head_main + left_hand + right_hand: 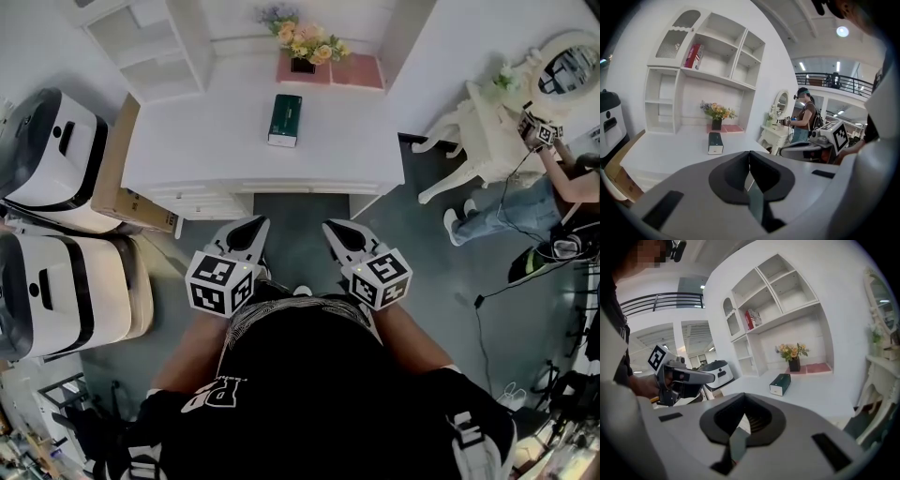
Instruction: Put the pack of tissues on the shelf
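The dark green pack of tissues [285, 119] lies flat on the white desk [206, 141], in front of a vase of flowers [305, 42]. The white shelf unit [155, 42] stands at the desk's back left; its cubbies [712, 51] [773, 296] hold one red item [694, 56]. My left gripper [253, 227] and right gripper [334, 230] hover side by side before the desk's front edge, well short of the pack. Both are shut with nothing between the jaws. The pack [715, 142] [780, 384] shows ahead in both gripper views.
Two white appliances [56, 159] [66, 291] and a cardboard box [117, 178] stand left of the desk. An ornate white dressing table [483, 127] with a mirror [572, 61] is to the right, with a person [525, 206] beside it. A pink mat [356, 70] lies by the flowers.
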Demonstrator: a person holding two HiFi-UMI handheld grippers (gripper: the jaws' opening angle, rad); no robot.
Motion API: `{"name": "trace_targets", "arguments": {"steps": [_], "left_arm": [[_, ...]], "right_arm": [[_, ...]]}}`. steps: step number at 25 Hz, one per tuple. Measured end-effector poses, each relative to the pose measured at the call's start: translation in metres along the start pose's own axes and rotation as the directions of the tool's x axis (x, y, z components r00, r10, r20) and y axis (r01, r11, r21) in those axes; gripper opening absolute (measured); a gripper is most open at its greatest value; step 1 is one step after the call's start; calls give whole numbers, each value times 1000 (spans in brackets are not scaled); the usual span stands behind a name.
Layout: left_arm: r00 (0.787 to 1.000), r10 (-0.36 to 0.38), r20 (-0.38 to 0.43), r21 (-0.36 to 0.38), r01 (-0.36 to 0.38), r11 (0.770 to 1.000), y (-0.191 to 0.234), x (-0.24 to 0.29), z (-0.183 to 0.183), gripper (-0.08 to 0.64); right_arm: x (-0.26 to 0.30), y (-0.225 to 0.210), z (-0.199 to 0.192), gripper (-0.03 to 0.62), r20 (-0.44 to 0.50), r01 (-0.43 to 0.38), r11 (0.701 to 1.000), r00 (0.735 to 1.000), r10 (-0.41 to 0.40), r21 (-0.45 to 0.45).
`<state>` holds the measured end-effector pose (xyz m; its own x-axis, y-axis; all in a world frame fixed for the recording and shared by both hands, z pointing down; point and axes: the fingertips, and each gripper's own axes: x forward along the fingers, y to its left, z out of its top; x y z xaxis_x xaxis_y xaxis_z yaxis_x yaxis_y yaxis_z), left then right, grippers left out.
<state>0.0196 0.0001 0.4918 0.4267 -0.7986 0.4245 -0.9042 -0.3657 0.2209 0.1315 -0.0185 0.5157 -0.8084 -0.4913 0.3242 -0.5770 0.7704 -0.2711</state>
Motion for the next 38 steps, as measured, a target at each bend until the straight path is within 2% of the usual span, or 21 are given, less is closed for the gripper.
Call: {"name": "trace_targets", "arguments": {"steps": [12, 19, 25, 32, 38], "left_arm": [[1000, -16, -25, 3, 16, 1000, 68, 40, 22, 14], [997, -48, -56, 7, 48, 999, 116, 71, 45, 14], [995, -49, -87, 2, 49, 999, 171, 100, 53, 14], [985, -72, -154, -5, 72, 997, 218, 121, 51, 14], [977, -88, -195, -4, 89, 996, 253, 130, 48, 14]], "right_arm": [[67, -27, 13, 9, -49, 65, 998, 997, -65, -4], [122, -63, 27, 9, -104, 156, 988, 982, -156, -12], [172, -97, 29, 12, -133, 264, 964, 956, -263, -4], [220, -125, 15, 35, -191, 378, 920, 915, -355, 102], [255, -147, -11, 129, -252, 469, 871, 869, -426, 147]]}}
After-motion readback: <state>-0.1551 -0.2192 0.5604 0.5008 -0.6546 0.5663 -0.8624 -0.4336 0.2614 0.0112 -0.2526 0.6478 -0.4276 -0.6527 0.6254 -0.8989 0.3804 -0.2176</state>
